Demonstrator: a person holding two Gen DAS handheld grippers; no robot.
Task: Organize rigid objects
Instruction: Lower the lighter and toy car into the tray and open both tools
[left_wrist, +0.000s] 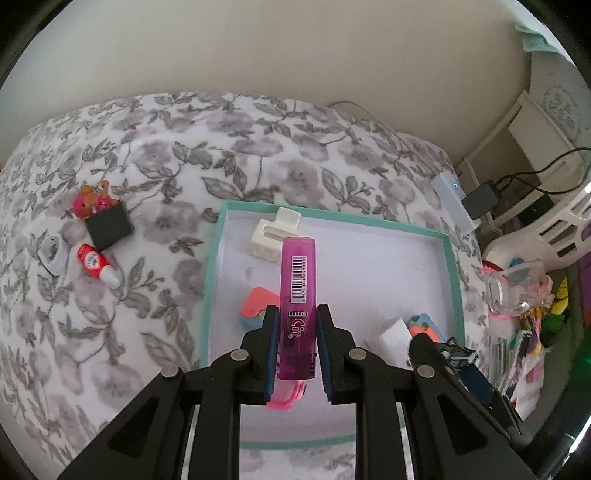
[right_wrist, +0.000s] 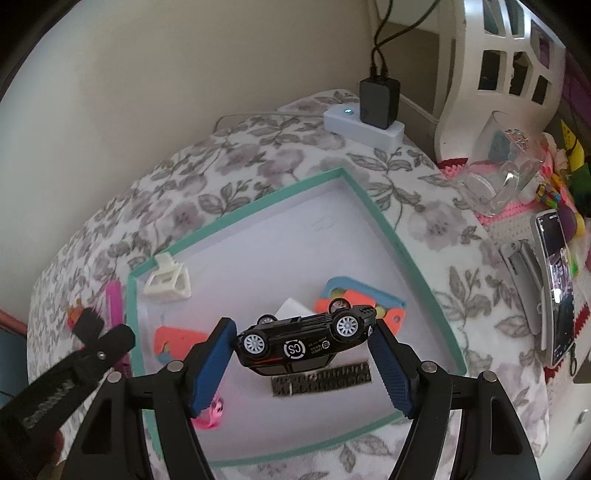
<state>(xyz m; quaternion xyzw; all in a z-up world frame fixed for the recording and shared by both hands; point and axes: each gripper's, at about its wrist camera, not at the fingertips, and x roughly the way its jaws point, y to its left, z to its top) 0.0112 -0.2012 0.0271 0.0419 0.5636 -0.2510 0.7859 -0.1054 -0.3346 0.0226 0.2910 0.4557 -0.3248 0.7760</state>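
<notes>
Holding a purple tube (left_wrist: 297, 295) in our left claw (left_wrist: 297, 354) and an upturned black toy car (right_wrist: 306, 341) in our right claw (right_wrist: 301, 369), both clamped shut, we hover over the teal-rimmed tray (right_wrist: 373, 206) on a floral-covered table (left_wrist: 147, 184) beside a cream wall (left_wrist: 295, 55).

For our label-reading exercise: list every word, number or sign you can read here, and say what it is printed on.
"CS": circled, underside of the black toy car in the right claw.
Barcode with digits, too small to read: purple lighter in the left claw.
Brand word and logo below the barcode: unclear.

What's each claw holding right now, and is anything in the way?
Left gripper shut on purple tube. Right gripper shut on upside-down black toy car. Both over teal tray; hair clip, erasers already inside.
</notes>
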